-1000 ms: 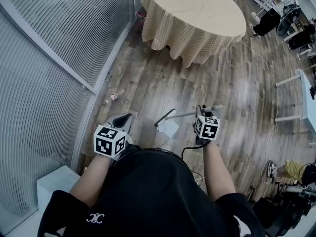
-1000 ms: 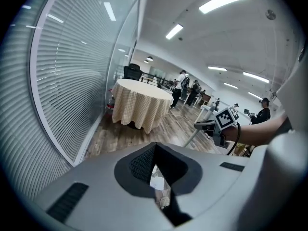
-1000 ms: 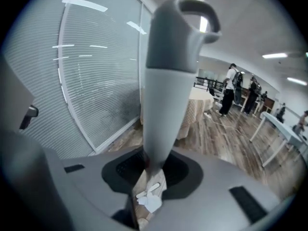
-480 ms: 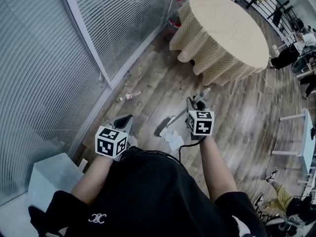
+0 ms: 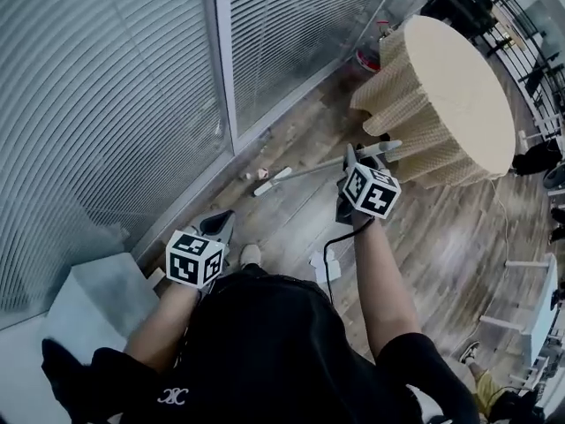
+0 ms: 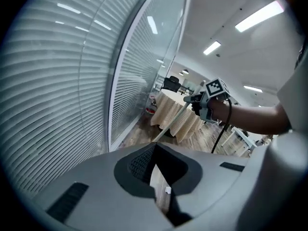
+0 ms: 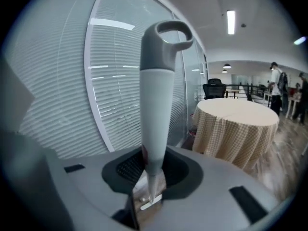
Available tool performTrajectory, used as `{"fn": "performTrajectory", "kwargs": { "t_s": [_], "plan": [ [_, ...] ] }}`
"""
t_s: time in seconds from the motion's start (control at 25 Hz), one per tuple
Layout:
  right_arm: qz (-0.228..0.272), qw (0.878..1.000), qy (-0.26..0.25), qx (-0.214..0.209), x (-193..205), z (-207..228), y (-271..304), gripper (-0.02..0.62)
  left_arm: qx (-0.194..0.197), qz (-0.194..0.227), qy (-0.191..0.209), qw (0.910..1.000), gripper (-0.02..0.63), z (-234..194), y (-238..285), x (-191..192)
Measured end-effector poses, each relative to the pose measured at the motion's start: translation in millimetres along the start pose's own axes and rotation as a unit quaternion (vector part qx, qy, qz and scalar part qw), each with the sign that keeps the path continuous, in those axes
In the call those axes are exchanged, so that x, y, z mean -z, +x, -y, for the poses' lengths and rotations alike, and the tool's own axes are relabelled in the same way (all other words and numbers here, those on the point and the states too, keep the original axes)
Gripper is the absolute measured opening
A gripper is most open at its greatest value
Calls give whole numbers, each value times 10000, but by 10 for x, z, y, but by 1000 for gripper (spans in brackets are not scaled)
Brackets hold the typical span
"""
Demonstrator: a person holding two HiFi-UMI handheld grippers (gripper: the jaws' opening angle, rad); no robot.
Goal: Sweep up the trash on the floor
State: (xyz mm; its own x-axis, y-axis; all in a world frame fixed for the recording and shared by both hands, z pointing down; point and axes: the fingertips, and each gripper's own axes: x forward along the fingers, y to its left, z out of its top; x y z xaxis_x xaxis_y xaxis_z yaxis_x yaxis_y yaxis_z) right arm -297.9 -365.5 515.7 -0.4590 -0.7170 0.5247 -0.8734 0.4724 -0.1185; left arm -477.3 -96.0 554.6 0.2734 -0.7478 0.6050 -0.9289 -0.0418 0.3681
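Jaws of the right gripper (image 7: 149,196) are clamping together on the thin lower end of the tapered grip of a long grey-and-white plastic broom (image 7: 156,105), whose looped top is standing up above them in the right gripper view. Jaws of the left gripper (image 6: 159,189) are sitting all but together, with only a thin slit of floor showing between them and nothing held. In the head view, the broom's handle is slanting away from the right gripper to its narrow head, which is resting on the brown wood-plank floor (image 5: 291,223) close to that floor's edge along the glass wall with white slatted blinds (image 5: 132,87). Two small pale scraps of trash (image 5: 262,173) are lying near that same floor edge, just beside the broom head. A white piece of paper (image 5: 320,261) is lying nearer the person, between the two arms. A round table draped in a beige checked cloth (image 5: 450,87) is standing beyond the right gripper.
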Motion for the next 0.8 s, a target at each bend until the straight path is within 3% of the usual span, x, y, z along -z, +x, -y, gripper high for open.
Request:
{"fn": "performTrajectory", "kwargs": {
  "t_s": [0.12,0.24,0.52,0.8],
  "plan": [
    [99,9980,624,29,-60,-42,243,101,-181,16,-273,9995,-5,-144,-152,31],
    [-117,9957,898,191,230,-103,554,101,-387,-31,-438,9983,-6,-347,-304,158],
    [-819,9927,738,492,1093,-54,825,101,-613,-128,-764,9951,-5,-619,-485,312],
    [-912,9911,687,678,1248,458,411,101,-203,-292,-434,9984,-5,-412,-180,82]
  ]
}}
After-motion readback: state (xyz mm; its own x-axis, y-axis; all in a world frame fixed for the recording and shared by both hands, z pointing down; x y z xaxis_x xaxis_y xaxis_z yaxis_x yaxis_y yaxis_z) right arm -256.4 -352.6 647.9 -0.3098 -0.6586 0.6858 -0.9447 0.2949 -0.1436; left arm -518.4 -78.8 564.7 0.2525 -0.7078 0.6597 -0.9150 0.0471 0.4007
